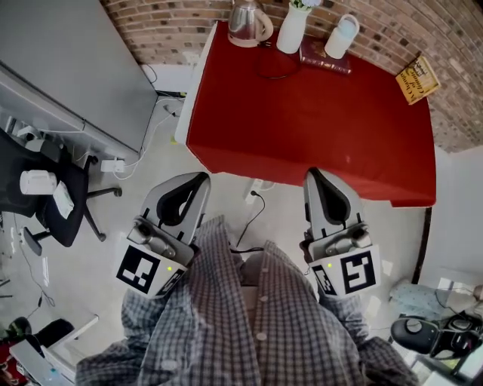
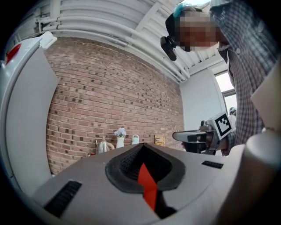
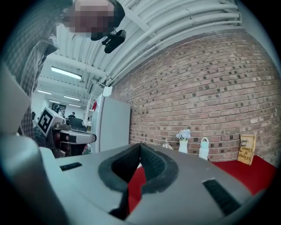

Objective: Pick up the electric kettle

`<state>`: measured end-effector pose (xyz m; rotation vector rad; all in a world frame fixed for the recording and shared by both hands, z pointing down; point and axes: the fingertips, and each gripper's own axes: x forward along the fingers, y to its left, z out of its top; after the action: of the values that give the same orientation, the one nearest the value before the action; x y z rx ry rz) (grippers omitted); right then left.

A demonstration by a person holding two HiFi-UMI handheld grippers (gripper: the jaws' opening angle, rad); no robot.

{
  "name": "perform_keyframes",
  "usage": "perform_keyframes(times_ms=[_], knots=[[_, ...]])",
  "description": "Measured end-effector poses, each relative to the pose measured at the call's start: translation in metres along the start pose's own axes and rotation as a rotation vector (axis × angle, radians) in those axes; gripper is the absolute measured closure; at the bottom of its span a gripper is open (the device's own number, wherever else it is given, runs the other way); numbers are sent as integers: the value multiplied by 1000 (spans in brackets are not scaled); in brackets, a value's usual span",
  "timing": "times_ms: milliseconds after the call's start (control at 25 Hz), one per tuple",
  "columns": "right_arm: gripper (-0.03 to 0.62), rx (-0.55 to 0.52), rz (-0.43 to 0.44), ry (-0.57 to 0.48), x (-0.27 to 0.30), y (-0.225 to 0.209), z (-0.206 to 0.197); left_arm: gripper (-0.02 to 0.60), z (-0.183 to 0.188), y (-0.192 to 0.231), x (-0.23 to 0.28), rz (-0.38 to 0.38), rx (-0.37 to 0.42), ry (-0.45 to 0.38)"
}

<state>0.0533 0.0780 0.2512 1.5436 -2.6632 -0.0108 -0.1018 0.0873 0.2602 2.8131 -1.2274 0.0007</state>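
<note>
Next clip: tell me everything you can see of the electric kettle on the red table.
The electric kettle is a shiny, metal-looking pot with a rounded body narrowing toward the top and a pale handle on the side facing the white vase. It stands upright at the far left corner of the red-covered table, close to the brick wall. Only the table touches it; its base and spout are too small to make out.

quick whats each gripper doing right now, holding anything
Left gripper: closed, holding nothing.
Right gripper: closed, holding nothing.
</note>
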Motion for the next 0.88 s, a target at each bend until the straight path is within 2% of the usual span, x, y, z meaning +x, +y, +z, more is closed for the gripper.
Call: perform_keyframes(times_ms=[400,720,880], knots=[[588,1,-71,16,51,60,-10,577,-7,79,-35,-63,7,15],[588,-2,-110,38,57,64,-13,577,-4,89,-38,-88,-7,-19],[588,-20,-89,29,68,65,-10,577,-2,98,-41,-62,-35,-27]])
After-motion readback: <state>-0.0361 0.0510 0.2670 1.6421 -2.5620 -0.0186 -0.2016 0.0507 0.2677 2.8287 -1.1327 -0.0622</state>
